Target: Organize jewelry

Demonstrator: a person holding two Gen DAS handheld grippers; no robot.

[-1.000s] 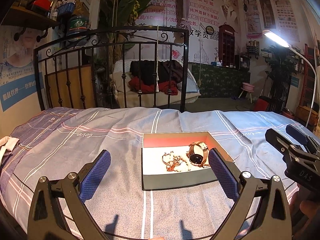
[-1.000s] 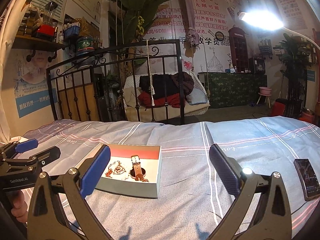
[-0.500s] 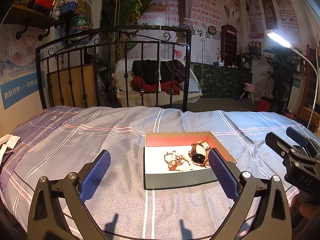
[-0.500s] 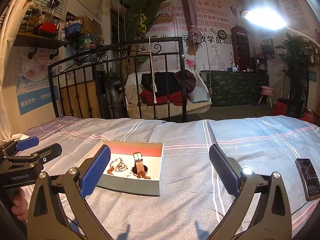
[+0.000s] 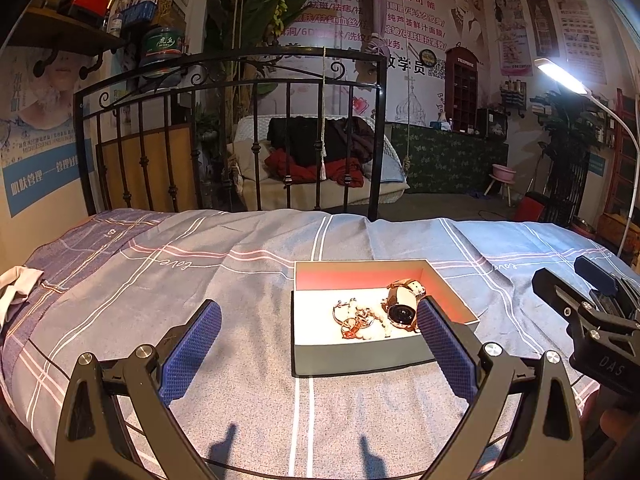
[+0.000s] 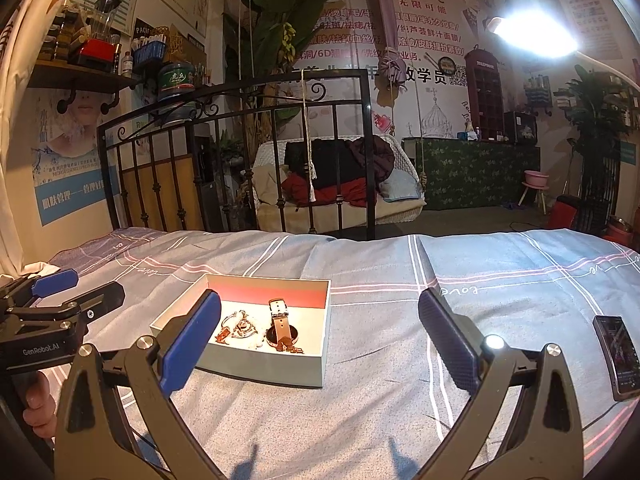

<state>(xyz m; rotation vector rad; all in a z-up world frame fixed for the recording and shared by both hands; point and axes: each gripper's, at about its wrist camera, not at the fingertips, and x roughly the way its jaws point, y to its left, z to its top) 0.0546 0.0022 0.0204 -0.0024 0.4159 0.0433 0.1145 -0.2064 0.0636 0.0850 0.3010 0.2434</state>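
Note:
A shallow open box [image 5: 362, 357] with a red back wall lies on the bed; it also shows in the right wrist view [image 6: 264, 366]. Inside lie a brown-strap watch [image 5: 402, 308], also seen in the right wrist view [image 6: 281, 328], and a tangle of bracelets [image 5: 354, 320], seen from the right as well [image 6: 238, 327]. My left gripper [image 5: 318, 344] is open and empty, just short of the box. My right gripper [image 6: 320, 340] is open and empty, to the right of the box. Each gripper shows at the edge of the other's view.
The bed has a grey-blue checked sheet [image 5: 240, 280]. A phone [image 6: 616, 354] lies on the sheet at the right. A black iron bed rail [image 5: 240, 140] stands at the far edge. A lit lamp [image 6: 532, 34] hangs over the right side.
Both grippers have drifted slightly; the box sits a little further right in each view. Both stay open. The jewelry has not moved.

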